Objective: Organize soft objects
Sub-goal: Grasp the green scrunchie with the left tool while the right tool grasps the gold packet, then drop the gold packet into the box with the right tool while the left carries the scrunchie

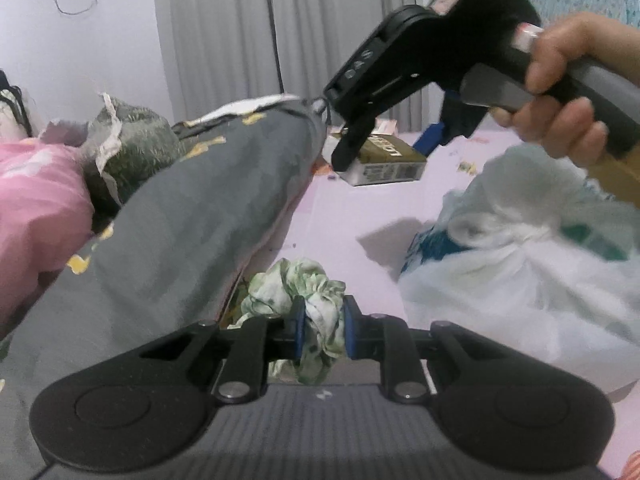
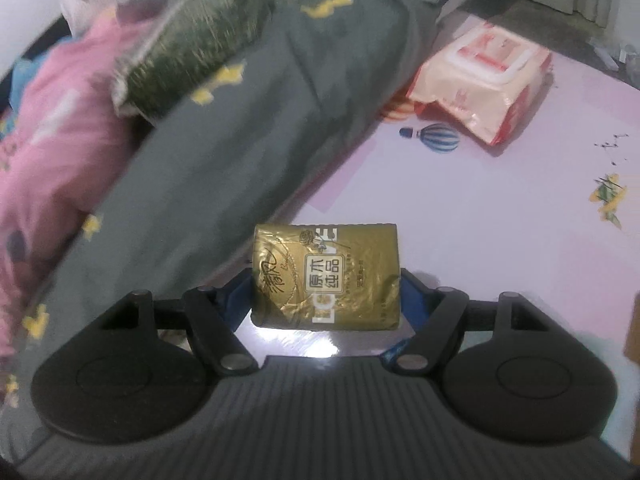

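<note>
L gripper (image 1: 322, 326) is nearly closed, blue pads pinching a green-and-white scrunchie (image 1: 296, 292); the fabric bunches up betw the fingers and spills out in front, just beside a grey pillow (image 1: 192, 216). R gripper (image 2: 326, 280) stands about mid-open w/ a gold tissue pack (image 2: 326, 276) clamped betw its fingers, pack sitting crosswise right at the tips above the lilac sheet (image 2: 460, 216). A pink-and-white wipes pack (image 2: 484, 76) lies well apart, beyond it

Grey curtains (image 1: 248, 20), white wall (image 1: 100, 48)
</note>
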`<state>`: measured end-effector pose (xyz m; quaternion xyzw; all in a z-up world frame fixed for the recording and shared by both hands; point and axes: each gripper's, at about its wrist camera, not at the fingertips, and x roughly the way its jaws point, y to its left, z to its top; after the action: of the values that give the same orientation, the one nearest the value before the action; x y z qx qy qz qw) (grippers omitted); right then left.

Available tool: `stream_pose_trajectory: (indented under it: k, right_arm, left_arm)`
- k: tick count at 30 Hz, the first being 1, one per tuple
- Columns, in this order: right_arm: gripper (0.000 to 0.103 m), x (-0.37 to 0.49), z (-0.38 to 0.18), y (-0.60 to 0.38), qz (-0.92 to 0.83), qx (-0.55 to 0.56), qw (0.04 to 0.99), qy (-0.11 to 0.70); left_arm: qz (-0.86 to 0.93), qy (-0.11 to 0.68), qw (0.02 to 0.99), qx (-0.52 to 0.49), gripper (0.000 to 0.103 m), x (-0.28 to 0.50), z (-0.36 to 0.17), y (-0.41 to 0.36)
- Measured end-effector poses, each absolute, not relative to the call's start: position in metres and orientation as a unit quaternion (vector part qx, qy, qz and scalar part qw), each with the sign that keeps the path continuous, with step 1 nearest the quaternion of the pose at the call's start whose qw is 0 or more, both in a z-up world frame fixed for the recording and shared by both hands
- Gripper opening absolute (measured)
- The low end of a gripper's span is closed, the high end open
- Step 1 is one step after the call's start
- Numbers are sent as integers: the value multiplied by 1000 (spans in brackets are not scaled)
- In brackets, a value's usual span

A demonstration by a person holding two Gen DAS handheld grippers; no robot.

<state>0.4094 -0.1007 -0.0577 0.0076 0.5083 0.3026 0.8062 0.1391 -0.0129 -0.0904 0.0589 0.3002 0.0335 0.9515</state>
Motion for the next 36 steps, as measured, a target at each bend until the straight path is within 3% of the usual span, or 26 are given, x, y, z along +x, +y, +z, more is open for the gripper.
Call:
stream_pose_trajectory:
  k: [18, 36]
  right_arm:
    - [73, 299, 20, -263, 262, 114, 844, 454]
    - [74, 175, -16, -472, 92, 204, 857, 465]
  left_arm:
    - [-5, 238, 969, 60, 20, 84, -35, -55]
    - [-92, 228, 967, 68, 20, 65, -33, -118]
